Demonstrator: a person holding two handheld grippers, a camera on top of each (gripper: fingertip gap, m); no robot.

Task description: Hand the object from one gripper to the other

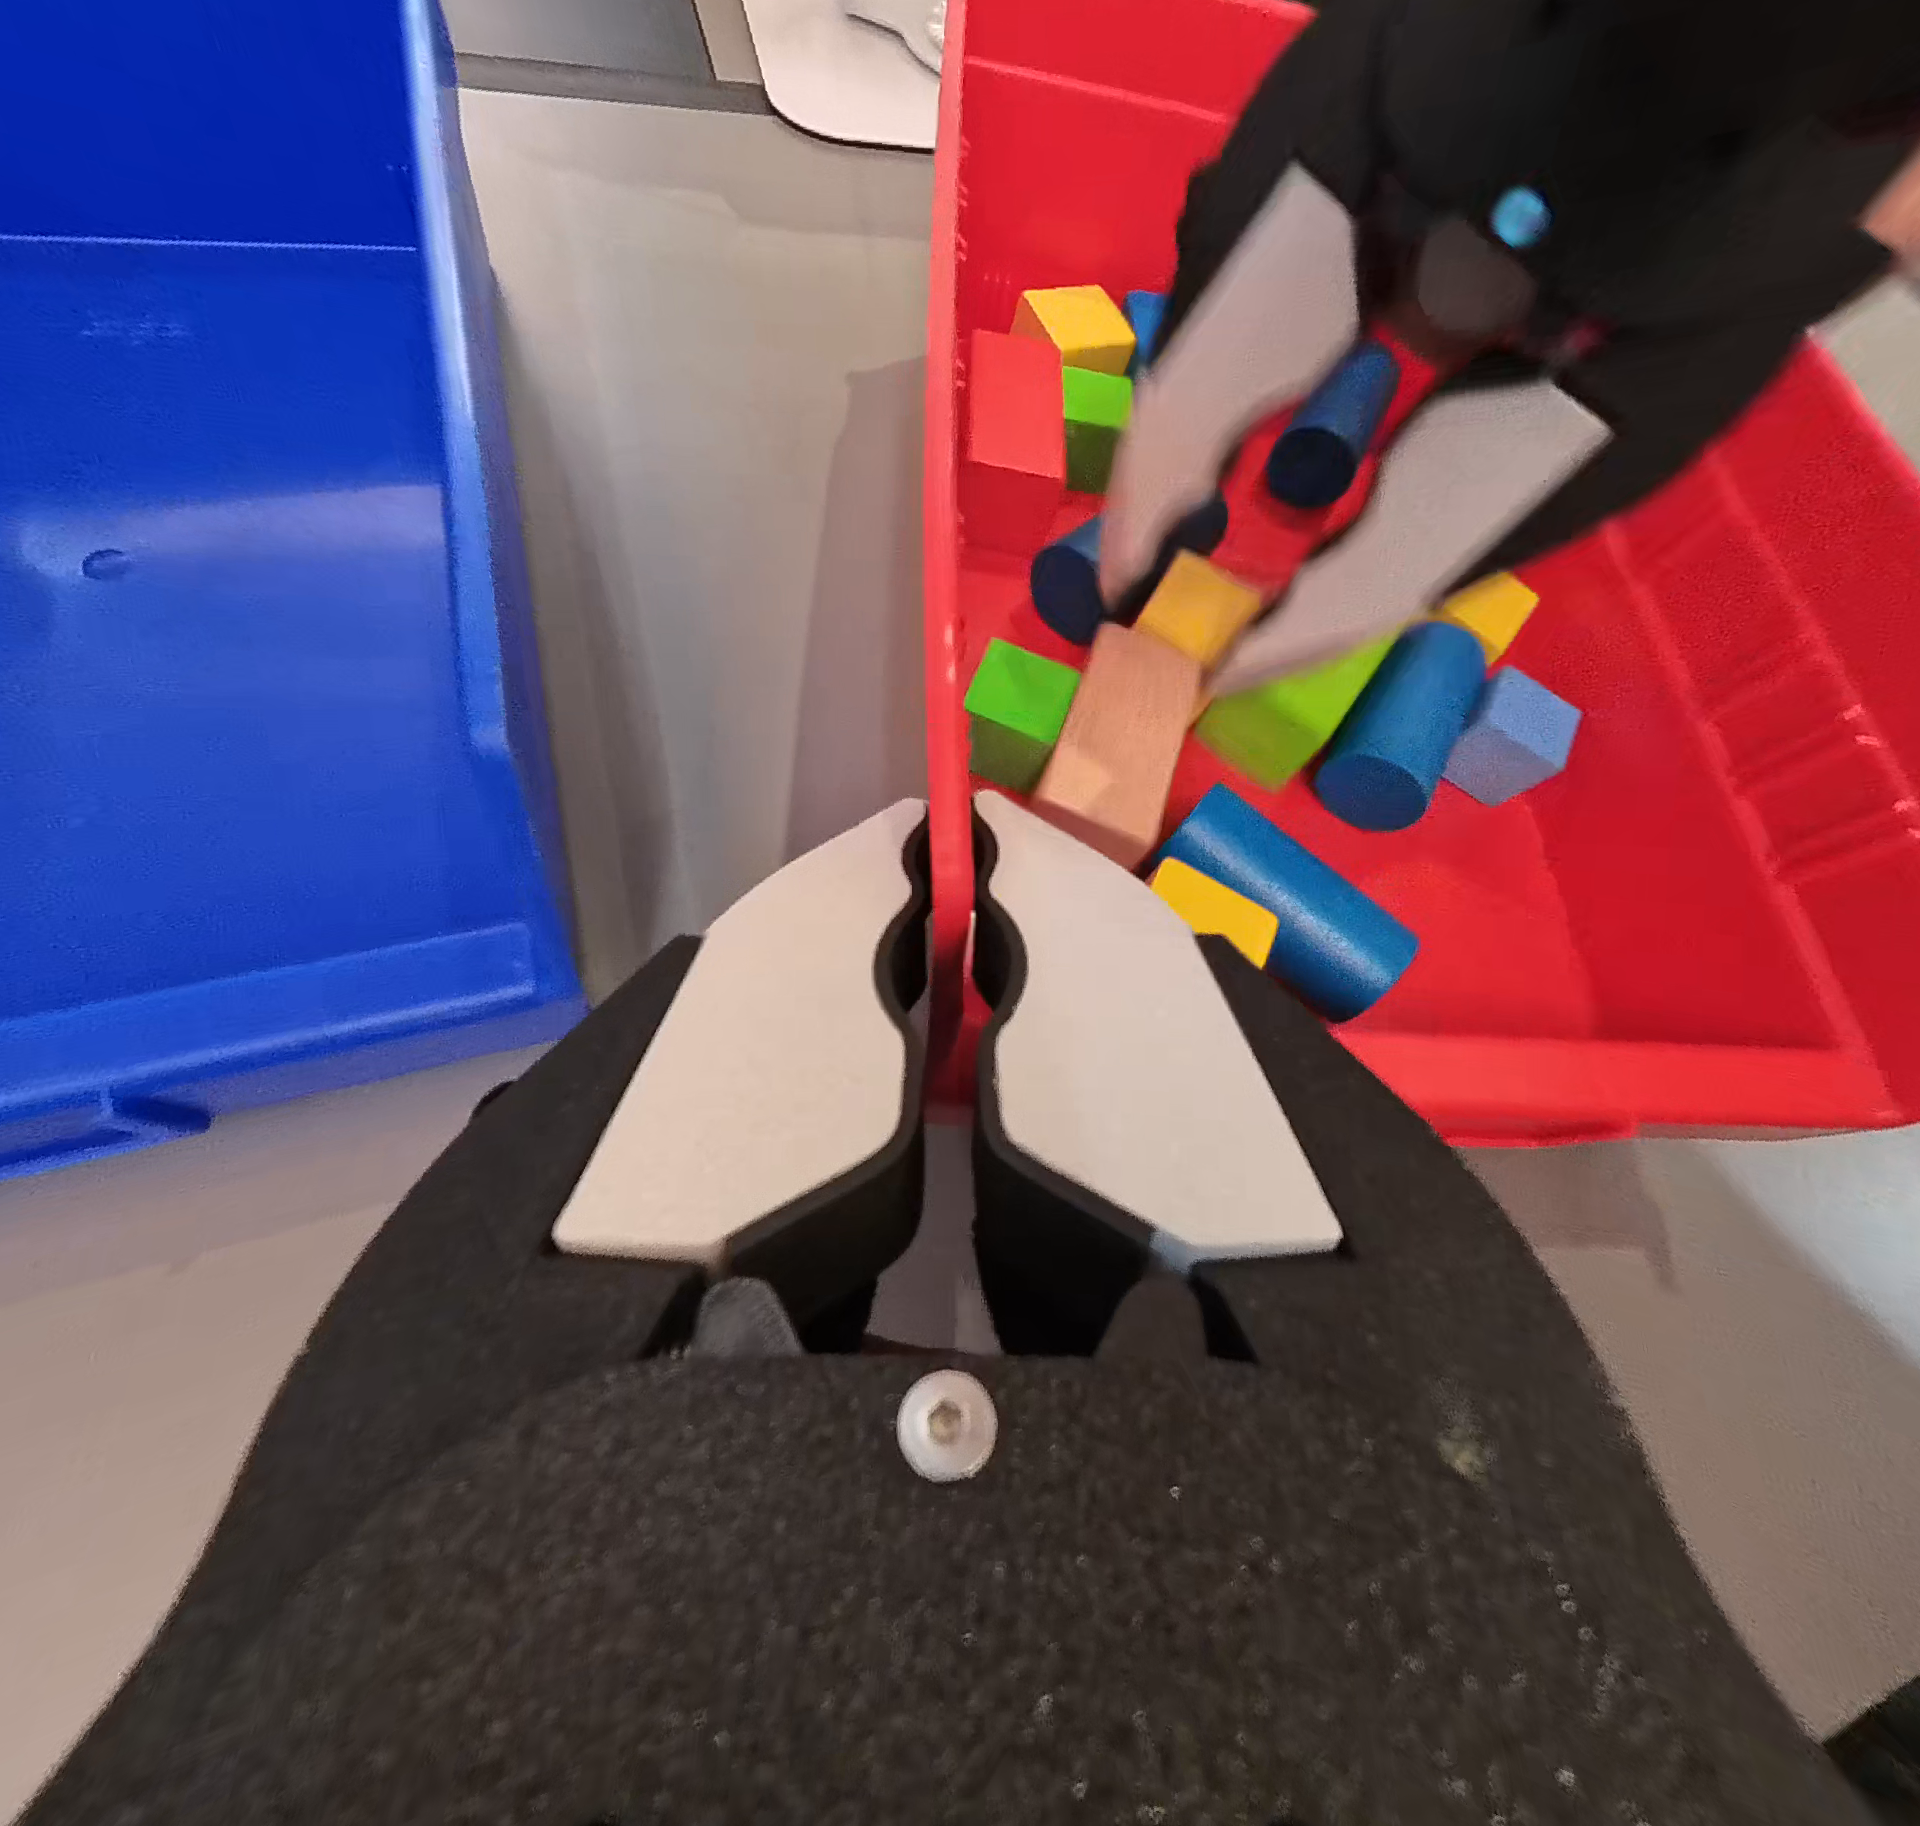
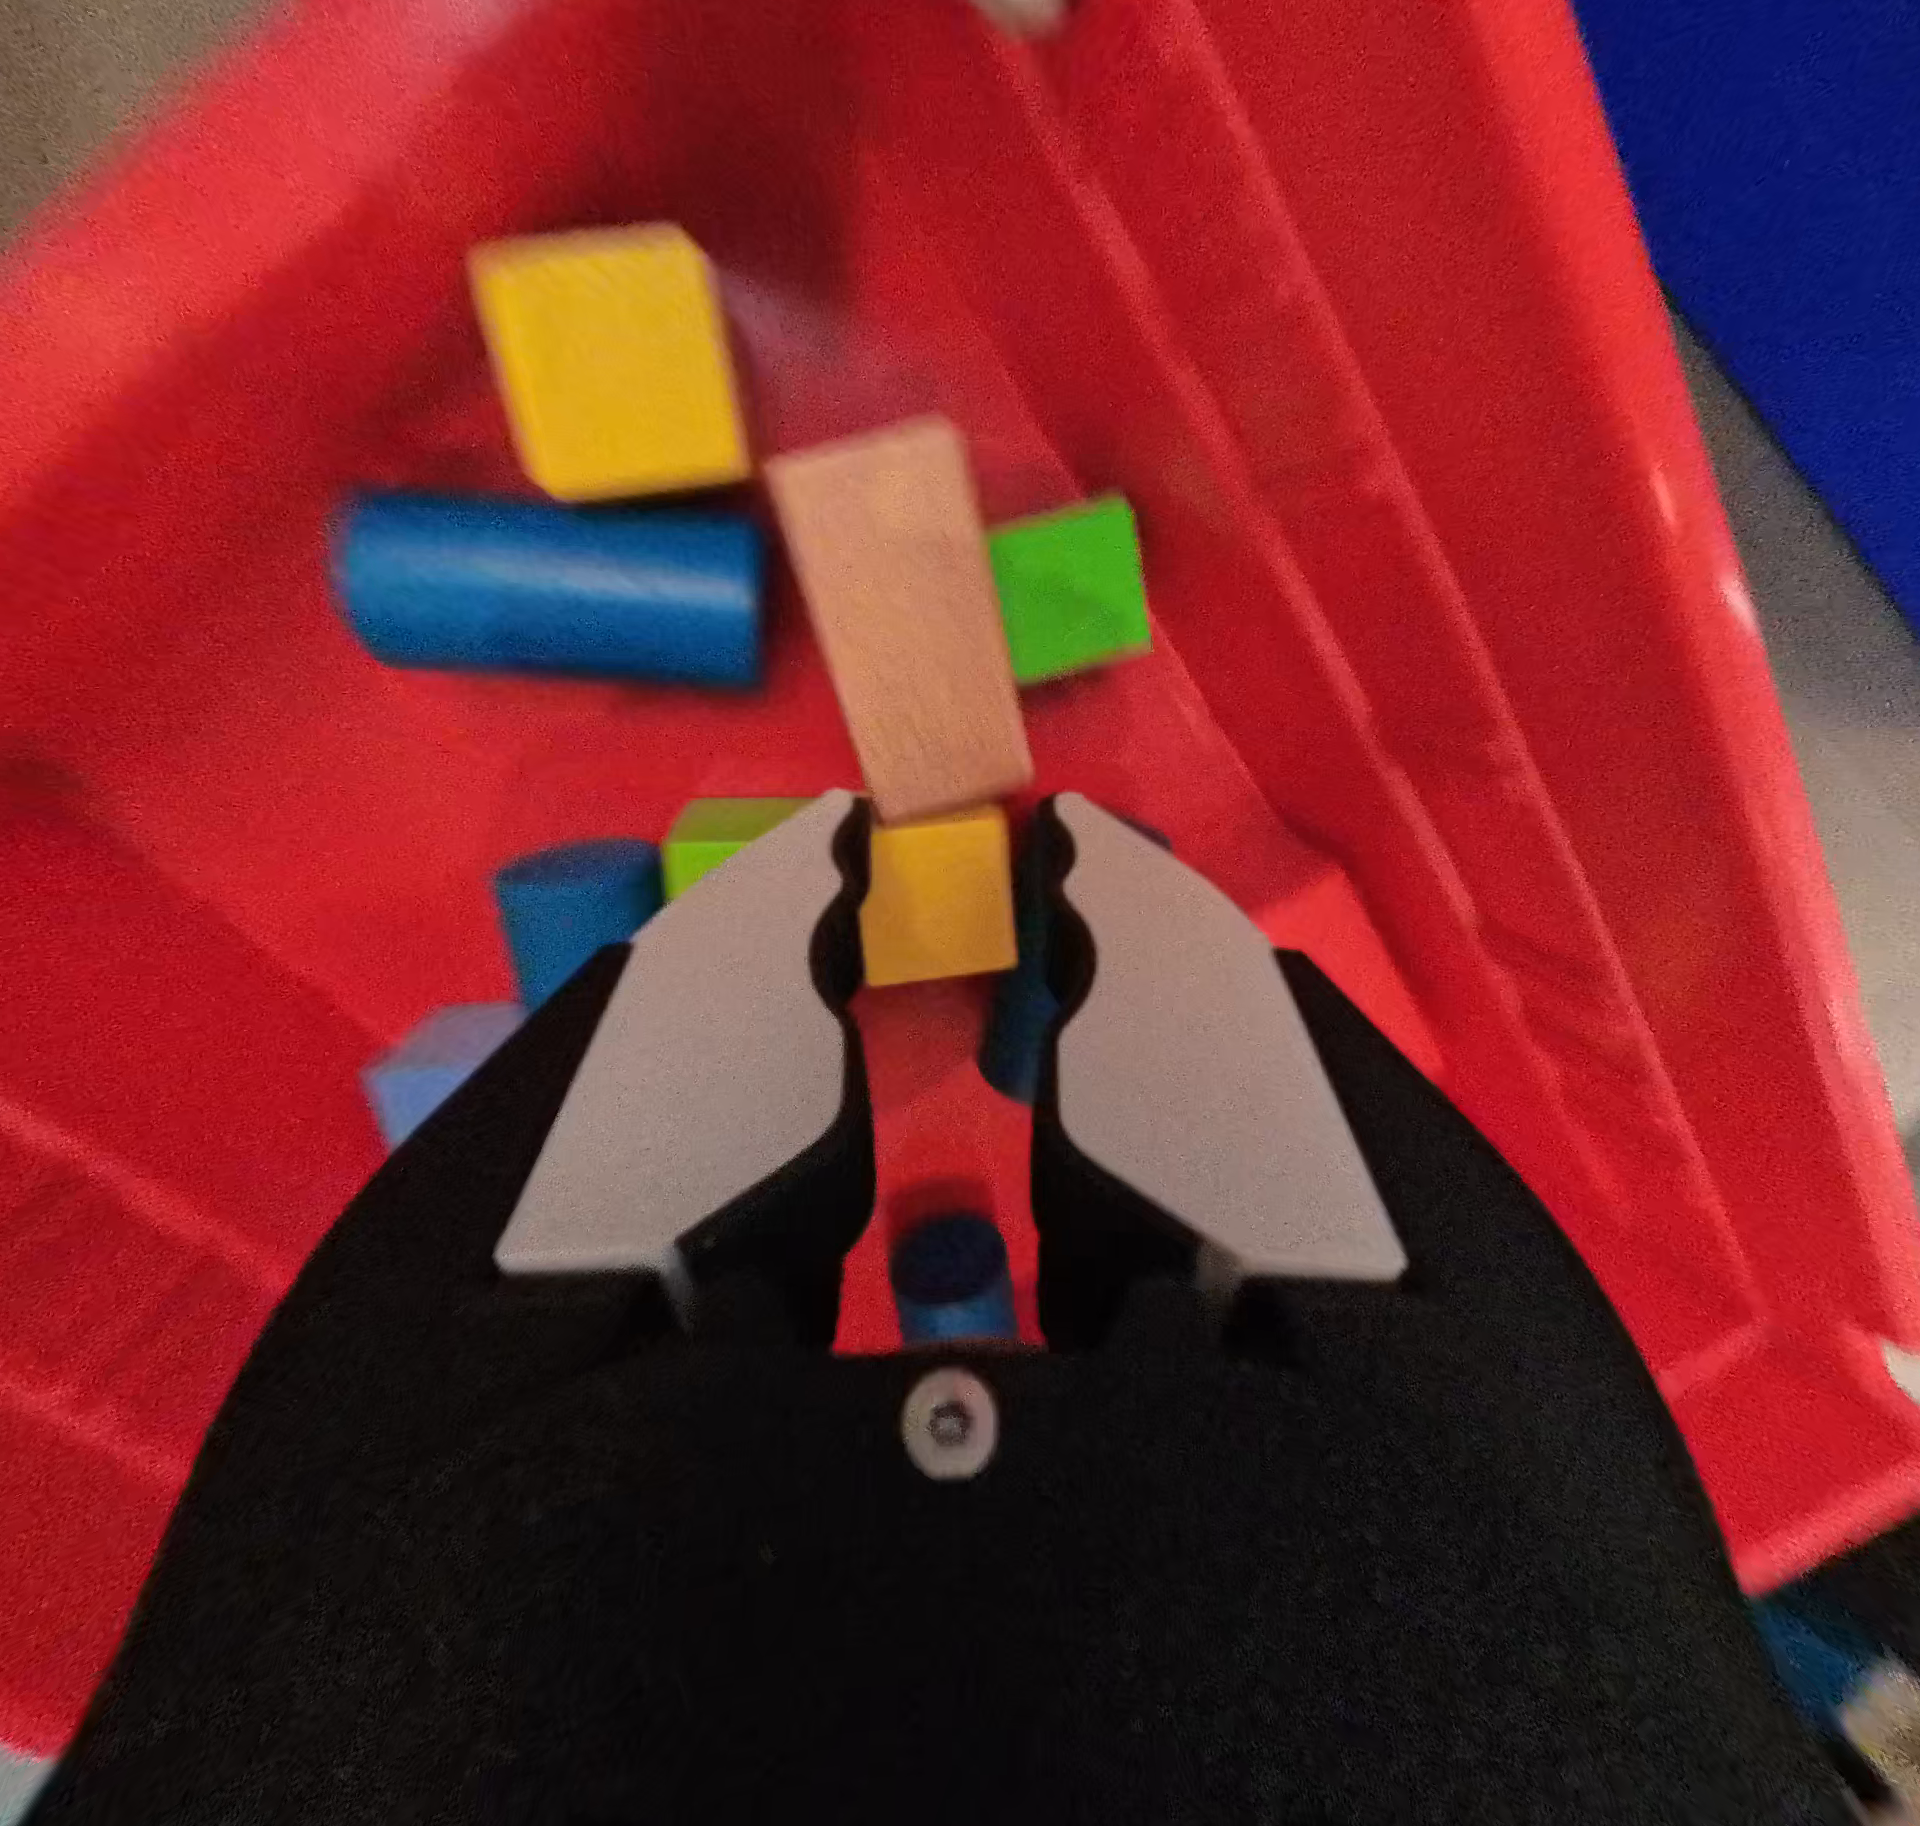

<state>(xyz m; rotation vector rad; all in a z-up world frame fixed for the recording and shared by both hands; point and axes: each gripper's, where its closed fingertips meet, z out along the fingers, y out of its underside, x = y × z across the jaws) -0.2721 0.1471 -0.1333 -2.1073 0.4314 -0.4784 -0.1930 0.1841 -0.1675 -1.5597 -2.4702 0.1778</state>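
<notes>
Right tool [image 2: 943, 826] straddling small yellow block [image 2: 938, 893], inside red bin [image 2: 1351, 426]

Small yellow cube [image 2: 938, 893], wooden, flat faces, slightly blurred. Sits between jaws of right gripper [image 2: 948, 820], inside red bin [image 2: 1351, 426]. One end touches plain wood block [image 2: 899, 623]. Left pad appears touching; slim gap at right. Grip firmness unclear.
</notes>
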